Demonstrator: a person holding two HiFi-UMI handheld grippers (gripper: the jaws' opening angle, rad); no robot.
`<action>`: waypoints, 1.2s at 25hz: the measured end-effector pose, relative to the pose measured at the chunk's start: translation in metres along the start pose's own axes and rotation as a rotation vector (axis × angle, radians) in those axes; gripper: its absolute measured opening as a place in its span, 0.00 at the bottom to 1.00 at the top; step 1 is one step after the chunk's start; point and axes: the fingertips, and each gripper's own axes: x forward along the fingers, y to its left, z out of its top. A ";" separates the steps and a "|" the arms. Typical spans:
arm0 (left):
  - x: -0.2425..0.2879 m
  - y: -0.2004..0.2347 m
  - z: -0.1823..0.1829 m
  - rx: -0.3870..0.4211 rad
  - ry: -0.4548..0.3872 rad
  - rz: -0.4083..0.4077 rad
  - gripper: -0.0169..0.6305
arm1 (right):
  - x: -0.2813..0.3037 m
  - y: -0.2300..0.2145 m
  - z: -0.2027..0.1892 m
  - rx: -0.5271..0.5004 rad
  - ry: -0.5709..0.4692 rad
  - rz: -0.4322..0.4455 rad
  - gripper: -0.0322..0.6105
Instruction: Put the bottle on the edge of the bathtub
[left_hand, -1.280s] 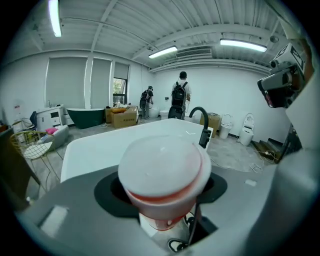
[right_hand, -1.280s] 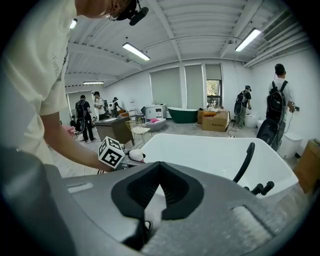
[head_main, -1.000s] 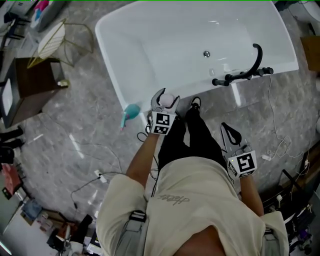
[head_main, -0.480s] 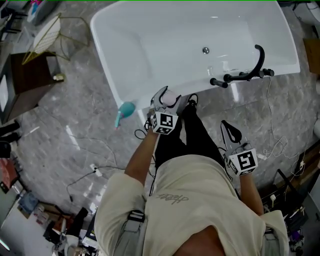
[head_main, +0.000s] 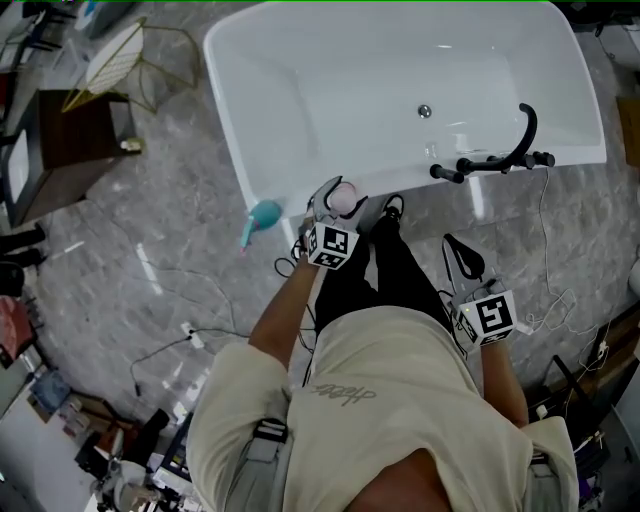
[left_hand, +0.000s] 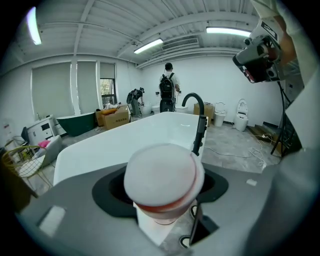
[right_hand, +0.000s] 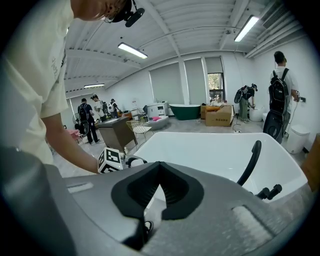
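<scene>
My left gripper (head_main: 336, 200) is shut on a bottle (head_main: 341, 196) with a pale pink cap, held upright just above the near rim of the white bathtub (head_main: 300, 190). In the left gripper view the bottle (left_hand: 162, 187) fills the space between the jaws, cap toward the camera, with the bathtub (left_hand: 100, 150) stretching away behind it. My right gripper (head_main: 462, 264) hangs lower right, off the tub, its jaws closed together with nothing in them. In the right gripper view the right gripper (right_hand: 156, 192) points at the bathtub (right_hand: 210, 152).
A black faucet (head_main: 505, 152) arches over the tub's right rim. A teal brush (head_main: 258, 218) lies on the grey floor left of the tub. Cables (head_main: 190, 335) trail over the floor. A dark cabinet (head_main: 70, 125) and a wire basket (head_main: 125, 55) stand at upper left.
My left gripper with the bottle has shifted slightly right and toward the tub rim. The view has swung a little. The right gripper stays about where it was.
</scene>
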 end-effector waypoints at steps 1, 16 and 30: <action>-0.002 0.001 0.002 0.000 -0.005 0.001 0.53 | 0.001 0.002 0.002 -0.002 -0.006 0.000 0.05; -0.086 0.015 0.063 -0.275 -0.205 0.038 0.51 | 0.005 0.041 0.064 -0.095 -0.170 0.029 0.05; -0.169 0.016 0.144 -0.356 -0.376 -0.052 0.25 | 0.007 0.055 0.092 -0.053 -0.259 0.032 0.05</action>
